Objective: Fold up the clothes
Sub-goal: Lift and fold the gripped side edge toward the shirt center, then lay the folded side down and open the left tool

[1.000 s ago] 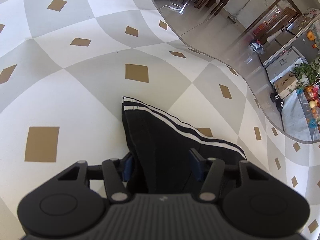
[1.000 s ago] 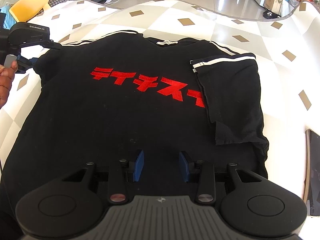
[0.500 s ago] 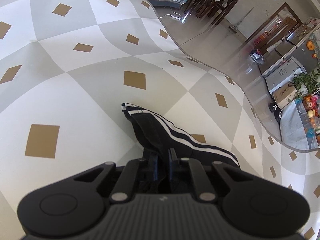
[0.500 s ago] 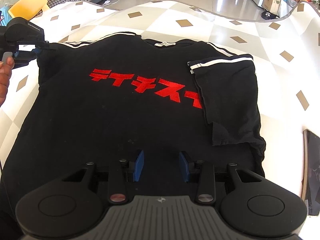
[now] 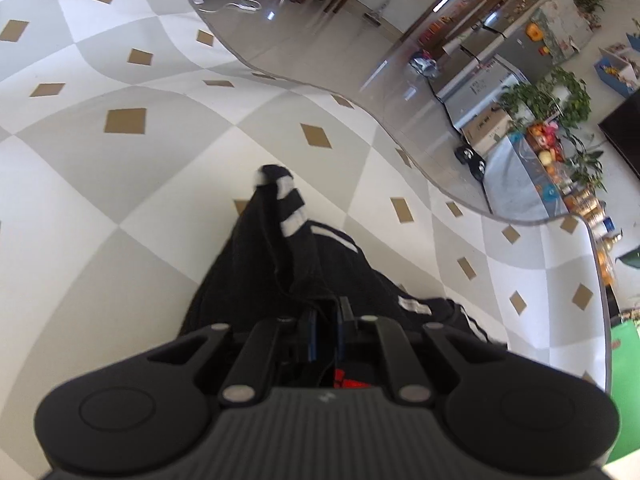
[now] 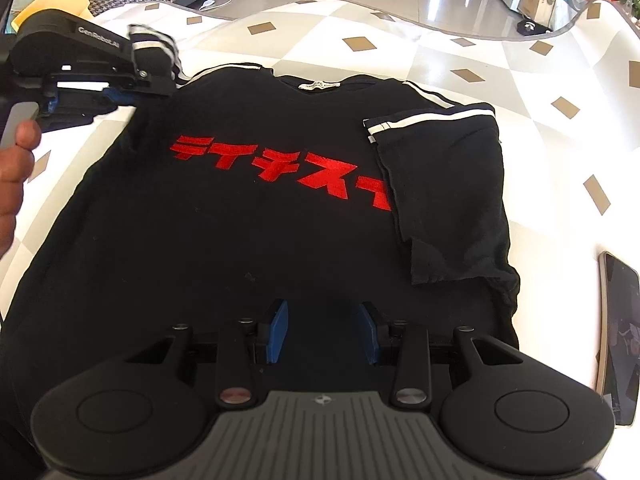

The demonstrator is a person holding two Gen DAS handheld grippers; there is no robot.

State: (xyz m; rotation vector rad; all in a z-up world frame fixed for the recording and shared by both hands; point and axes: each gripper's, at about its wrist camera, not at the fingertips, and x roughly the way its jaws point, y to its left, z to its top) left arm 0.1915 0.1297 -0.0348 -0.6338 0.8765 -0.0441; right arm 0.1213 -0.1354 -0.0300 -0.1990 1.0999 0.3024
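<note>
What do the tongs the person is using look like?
Both are chunky matte black plastic. The right tongs have a ribbed grey-black body, two round flat discs at the sides, silver screws, and bright blue pads on the fingers. The left tongs match, with blue pads too. From the side, the left one carries small white lettering on its black shell. No sleeve shows.

Glossy tiled floor [image 5: 328, 40], leafy houseplants [image 5: 560, 96]
</note>
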